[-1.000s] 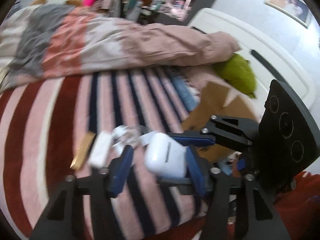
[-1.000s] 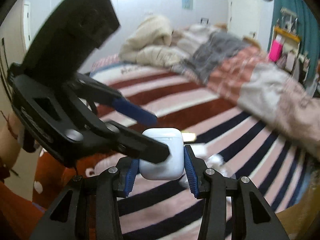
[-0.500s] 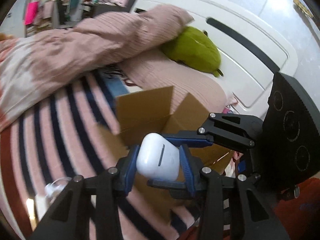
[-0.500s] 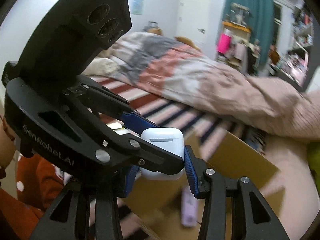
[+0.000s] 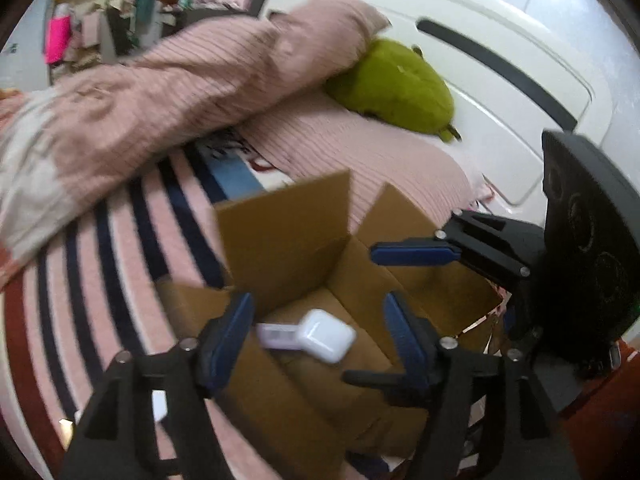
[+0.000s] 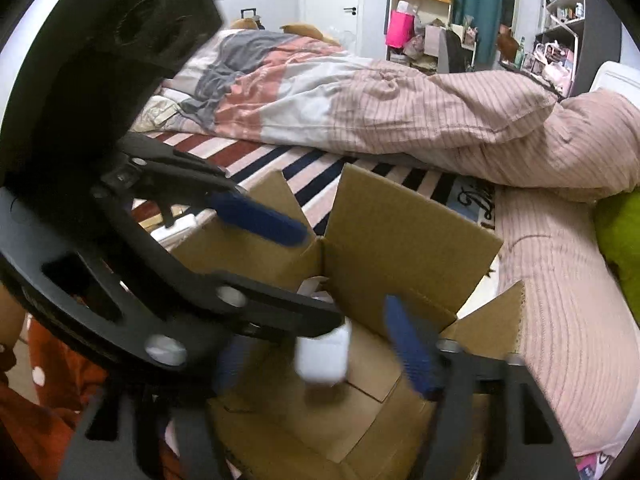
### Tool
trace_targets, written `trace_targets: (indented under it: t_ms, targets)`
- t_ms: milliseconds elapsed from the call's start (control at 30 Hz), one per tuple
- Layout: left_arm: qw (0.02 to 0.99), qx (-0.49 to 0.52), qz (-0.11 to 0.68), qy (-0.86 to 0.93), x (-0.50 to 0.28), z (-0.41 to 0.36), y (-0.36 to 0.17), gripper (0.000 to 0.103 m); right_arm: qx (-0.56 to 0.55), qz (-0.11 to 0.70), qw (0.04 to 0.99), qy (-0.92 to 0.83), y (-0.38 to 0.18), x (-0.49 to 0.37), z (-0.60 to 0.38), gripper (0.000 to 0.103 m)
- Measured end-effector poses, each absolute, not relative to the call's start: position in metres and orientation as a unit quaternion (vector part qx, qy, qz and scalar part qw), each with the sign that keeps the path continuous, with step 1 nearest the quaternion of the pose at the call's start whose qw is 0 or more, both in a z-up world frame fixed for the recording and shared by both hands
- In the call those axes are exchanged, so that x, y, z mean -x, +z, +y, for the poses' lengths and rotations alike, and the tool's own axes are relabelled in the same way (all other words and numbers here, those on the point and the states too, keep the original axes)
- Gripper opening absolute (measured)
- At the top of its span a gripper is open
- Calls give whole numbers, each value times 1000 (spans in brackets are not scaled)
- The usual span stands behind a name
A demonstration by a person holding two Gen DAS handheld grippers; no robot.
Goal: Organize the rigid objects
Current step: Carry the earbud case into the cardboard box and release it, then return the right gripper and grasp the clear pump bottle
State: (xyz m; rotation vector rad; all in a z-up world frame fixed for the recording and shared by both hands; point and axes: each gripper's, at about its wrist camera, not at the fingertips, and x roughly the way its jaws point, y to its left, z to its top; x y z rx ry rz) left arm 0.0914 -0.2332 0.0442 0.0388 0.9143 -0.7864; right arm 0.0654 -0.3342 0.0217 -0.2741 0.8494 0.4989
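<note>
A white earbud case (image 5: 326,334) lies inside an open cardboard box (image 5: 288,236) on the striped bed, beside a pale flat item (image 5: 276,336). In the right wrist view the case (image 6: 322,354) is blurred, just above the box floor (image 6: 360,408). My left gripper (image 5: 320,336) is open and empty above the box, jaws either side of the case. My right gripper (image 6: 320,356) is also open and empty over the box. Each gripper shows in the other's view.
A pink striped duvet (image 6: 440,112) is heaped behind the box. A green plush (image 5: 396,84) lies on the pink pillow by the white headboard (image 5: 500,60). Small items (image 5: 160,404) lie on the bedspread left of the box. Shelves and clutter stand far behind.
Both grippers held the white case together and carried it from the bedspread over the box. Both have now opened and the case has dropped into the box.
</note>
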Motion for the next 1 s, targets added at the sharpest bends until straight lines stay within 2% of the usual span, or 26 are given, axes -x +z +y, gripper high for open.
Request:
trace_targets:
  t_ms: [67, 167, 400, 633, 700, 767, 833, 933, 1000]
  targets:
    - [845, -10, 412, -340, -86, -208, 53, 75, 133, 398, 873, 247, 27, -62, -326, 80]
    - [876, -3, 391, -282, -75, -163, 61, 76, 130, 384, 876, 262, 35, -62, -309, 96]
    - [914, 30, 379, -143, -49, -44, 55, 76, 145, 339, 869, 329, 45, -56, -221, 97]
    - [916, 70, 391, -63, -28, 42, 8, 76, 137, 385, 813, 415, 8, -64, -125, 96]
    - [912, 81, 400, -51, -27, 53, -9, 76, 138, 410, 806, 405, -19, -68, -109, 93]
    - [909, 87, 405, -43, -25, 58, -21, 76, 140, 433, 803, 386, -45, -72, -102, 74]
    - [907, 94, 410, -36, -24, 63, -32, 76, 126, 472, 798, 353, -81, -81, -102, 63]
    - [903, 96, 417, -31, -23, 61, -42, 76, 108, 503, 795, 322, -112, -94, -106, 51]
    - [902, 93, 420, -27, -24, 60, -45, 76, 97, 516, 796, 303, -127, -99, -108, 48]
